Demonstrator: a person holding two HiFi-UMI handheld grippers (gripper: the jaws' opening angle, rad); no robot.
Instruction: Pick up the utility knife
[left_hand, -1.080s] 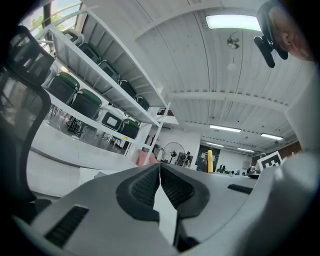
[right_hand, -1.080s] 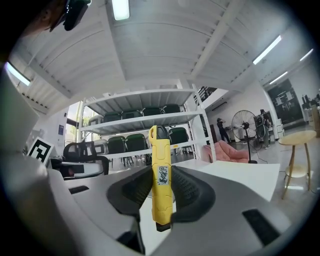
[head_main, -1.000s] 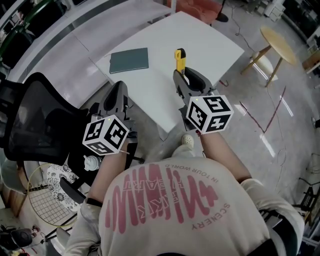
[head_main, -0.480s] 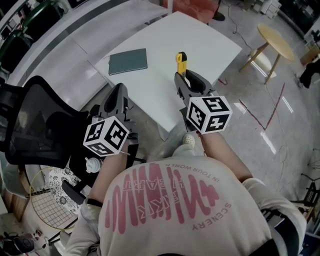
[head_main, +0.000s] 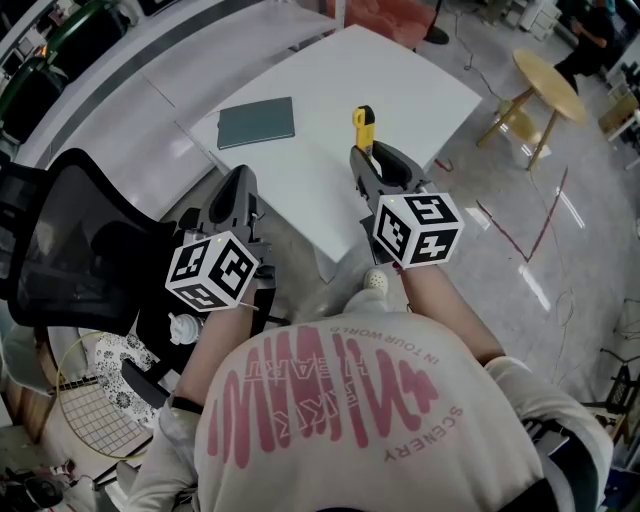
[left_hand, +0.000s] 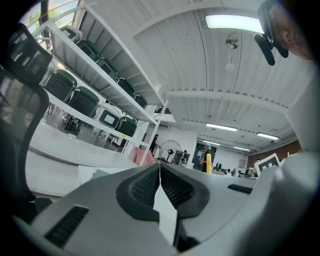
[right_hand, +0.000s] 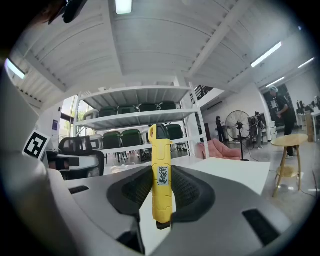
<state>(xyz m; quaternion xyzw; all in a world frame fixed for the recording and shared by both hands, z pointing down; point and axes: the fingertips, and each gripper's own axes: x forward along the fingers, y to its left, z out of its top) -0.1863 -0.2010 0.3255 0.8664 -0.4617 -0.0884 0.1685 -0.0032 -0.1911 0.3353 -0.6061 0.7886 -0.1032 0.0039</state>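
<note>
1. At my far left, the black chair (head_main: 70, 240) and my left gripper (head_main: 238, 185) sit where they were a second ago. In the left gripper view its jaws (left_hand: 160, 169) are pressed together with nothing between them, so this hand plays no part.

2. On the white table (head_main: 420, 75), the green notebook (head_main: 257, 122) lies flat near the left edge. It has not moved and is well apart from the knife.

3. Right of the notebook, the yellow utility knife (head_main: 362, 122) sticks out past the tips of my right gripper (head_main: 368, 155), as it did in the two earlier looks.
   - In the right gripper view the knife (right_hand: 160, 150) stands upright, with the ribbed pads of that gripper (right_hand: 161, 172) clamped on its body from both sides.
   - Its lower end hangs free below the pads, so I judge it is lifted clear of the tabletop.

4. Far right, the round wooden side table (head_main: 552, 85) is unchanged. Only a person (head_main: 585, 25) in the background has walked to a new spot.

5. So almost nothing has shifted: the grip has held steady with no slip. To me the pick-up looks done, and what remains is keeping the knife firm and its tip away from anything.
</note>
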